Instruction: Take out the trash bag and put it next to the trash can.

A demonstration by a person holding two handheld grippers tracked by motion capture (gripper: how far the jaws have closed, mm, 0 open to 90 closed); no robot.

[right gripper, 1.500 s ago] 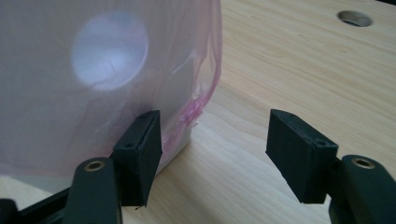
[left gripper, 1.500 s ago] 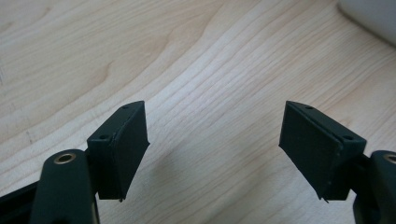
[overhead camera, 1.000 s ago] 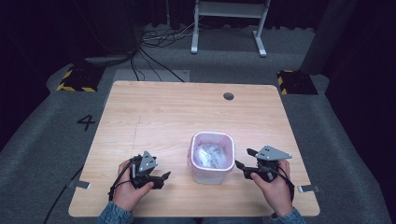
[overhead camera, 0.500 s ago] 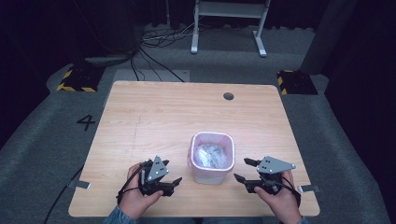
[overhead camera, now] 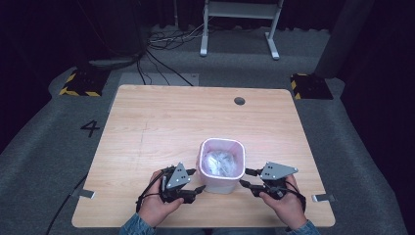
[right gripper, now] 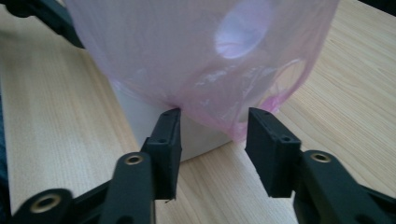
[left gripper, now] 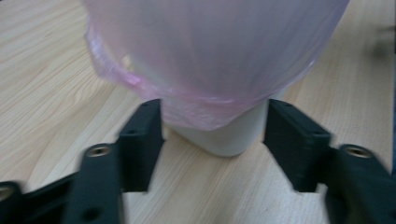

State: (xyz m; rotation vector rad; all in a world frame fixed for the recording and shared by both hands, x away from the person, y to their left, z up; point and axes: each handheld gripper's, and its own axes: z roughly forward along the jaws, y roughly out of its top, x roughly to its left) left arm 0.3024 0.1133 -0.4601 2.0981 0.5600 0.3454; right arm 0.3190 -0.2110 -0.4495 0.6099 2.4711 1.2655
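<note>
High view: the small bin [overhead camera: 222,166] stands on the near half of the desk [overhead camera: 161,122], lined with a pink bag [overhead camera: 221,161] holding crumpled white material. Your left gripper [overhead camera: 195,182] sits just beside the bin's near-left corner; your right gripper [overhead camera: 247,178] sits just beside its near-right side. Both hands rest low on the desk.

Left gripper view: the jaws stand wide, one on each side of the bin's white base [left gripper: 229,135], with the overhanging bag skirt [left gripper: 201,100] between and above them. Nothing is gripped.

Right gripper view: the jaws are moderately open, their tips at the bag's lower hem [right gripper: 219,107] where it drapes over the bin wall [right gripper: 140,116]. Nothing is gripped.

Hazards: if you close on the thin film too low, you may catch the bin wall as well and lift or tip the light bin. If you pinch too little film, it is likely to slip free or tear. Uneven pull between your two grippers could drag the bin sideways.
</note>
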